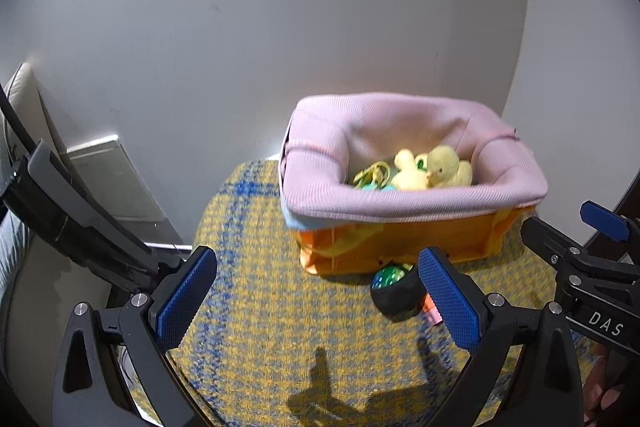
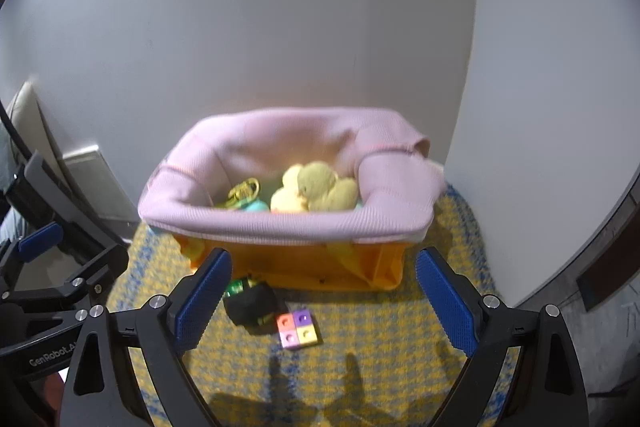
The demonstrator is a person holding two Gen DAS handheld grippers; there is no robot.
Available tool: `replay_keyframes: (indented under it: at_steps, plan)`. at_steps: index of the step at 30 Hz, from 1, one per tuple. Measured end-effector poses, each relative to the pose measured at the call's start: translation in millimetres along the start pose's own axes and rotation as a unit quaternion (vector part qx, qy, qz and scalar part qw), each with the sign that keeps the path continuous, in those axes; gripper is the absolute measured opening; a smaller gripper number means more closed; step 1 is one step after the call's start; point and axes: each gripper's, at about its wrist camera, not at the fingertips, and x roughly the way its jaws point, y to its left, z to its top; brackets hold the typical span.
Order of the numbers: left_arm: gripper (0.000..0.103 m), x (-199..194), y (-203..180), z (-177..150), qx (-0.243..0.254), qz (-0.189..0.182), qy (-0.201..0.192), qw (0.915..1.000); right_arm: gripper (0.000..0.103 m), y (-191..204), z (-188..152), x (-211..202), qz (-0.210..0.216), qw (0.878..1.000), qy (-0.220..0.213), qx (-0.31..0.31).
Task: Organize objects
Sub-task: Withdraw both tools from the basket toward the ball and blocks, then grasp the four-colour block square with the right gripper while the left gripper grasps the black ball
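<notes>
The orange basket [image 2: 312,267], lined with pink cloth [image 2: 288,223] folded over its rim, stands on a yellow and blue woven rug [image 2: 360,367] against a pale wall [image 2: 280,7] and serves as the landmark here.

Well to its left, a flat white panel [image 1: 112,179] leans on the wall, with black equipment [image 1: 72,223] in front of it. The left gripper [image 1: 320,303] hovers over the rug in front of the basket, its blue-padded fingers [image 1: 184,299] spread wide and gripping nothing.

Inside the basket lie a yellow-green strappy toy [image 2: 242,193] at the left, something teal [image 2: 256,206] beside it, and a yellow plush duck [image 2: 316,187] toward the right. Just in front of the basket's left half, on the rug, sit a black pouch [image 2: 254,303] with a shiny green thing [image 2: 236,287] touching it, and a block of four coloured cubes [image 2: 298,329] next to the pouch.

The right gripper [image 2: 324,299] is held in front of the basket too, its fingers [image 2: 446,301] wide apart and empty; the pouch and cubes lie between them. Shadows of the fingers fall on the rug nearest the cameras.
</notes>
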Motion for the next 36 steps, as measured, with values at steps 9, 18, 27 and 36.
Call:
replay_keyframes:
  at_steps: [9, 18, 27, 36]
  plan:
    - [0.103, 28.8, 12.4, -30.5, -0.009, 0.008, 0.026, 0.9996, 0.093, 5.2, -31.1, 33.5, -0.005, 1.0, 0.03, -0.007]
    - [0.103, 53.9, 10.9, -55.4, 0.004, 0.023, 0.044, 0.9988, 0.093, 9.3, -61.0, 69.8, -0.005, 0.998, 0.063, -0.009]
    - [0.103, 77.1, 1.9, -74.7, 0.022, 0.025, 0.063, 0.9974, 0.083, 16.1, -79.3, 104.2, -0.005, 0.994, 0.104, -0.023]
    - [0.103, 100.3, 5.9, -85.1, 0.014, 0.024, 0.088, 0.9957, 0.07, 18.9, -90.1, 127.4, 0.0, 0.991, 0.132, -0.023]
